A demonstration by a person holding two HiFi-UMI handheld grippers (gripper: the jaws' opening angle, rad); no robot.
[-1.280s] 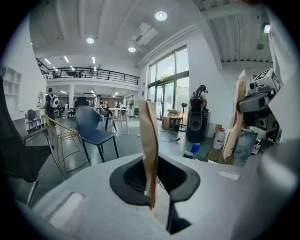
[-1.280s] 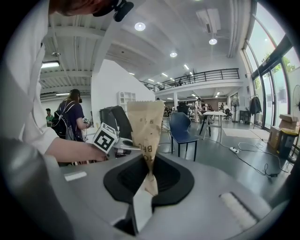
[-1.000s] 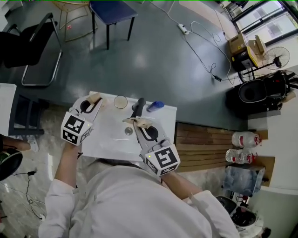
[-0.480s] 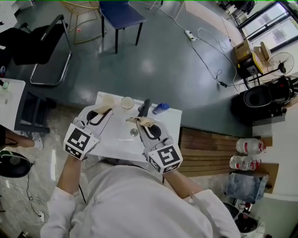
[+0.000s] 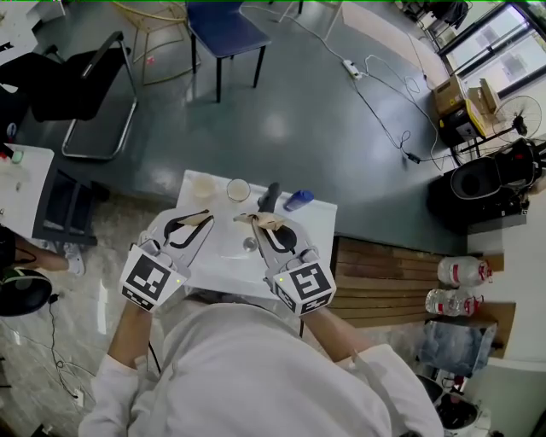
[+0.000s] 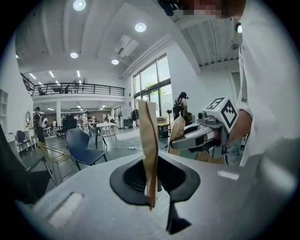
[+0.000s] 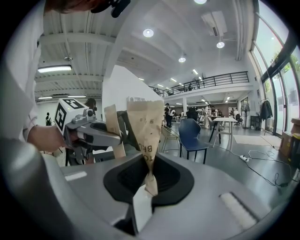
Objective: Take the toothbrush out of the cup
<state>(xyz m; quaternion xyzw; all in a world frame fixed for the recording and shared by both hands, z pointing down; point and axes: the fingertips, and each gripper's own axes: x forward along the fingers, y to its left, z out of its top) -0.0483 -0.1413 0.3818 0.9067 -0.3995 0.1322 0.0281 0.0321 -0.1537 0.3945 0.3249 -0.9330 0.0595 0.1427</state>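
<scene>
Nearest, the left gripper (image 5: 203, 220) and the right gripper (image 5: 255, 222) hover side by side above the white table (image 5: 317, 224). Each has its tan-padded jaws clenched together on nothing. Below and between their tips sits a small round metal piece (image 5: 249, 245). Ahead of the left gripper's tips stands a pale round container (image 5: 202, 185), and to its right a clear cup (image 5: 239, 189) that looks empty. Just past the right gripper's tips lies a dark long thing, seemingly the toothbrush (image 5: 269, 198), outside the cup and close beside it. A blue object (image 5: 299, 200) lies further right. Well beyond the table, a blue chair (image 5: 223, 21) stands on the grey floor (image 5: 324, 128).
</scene>
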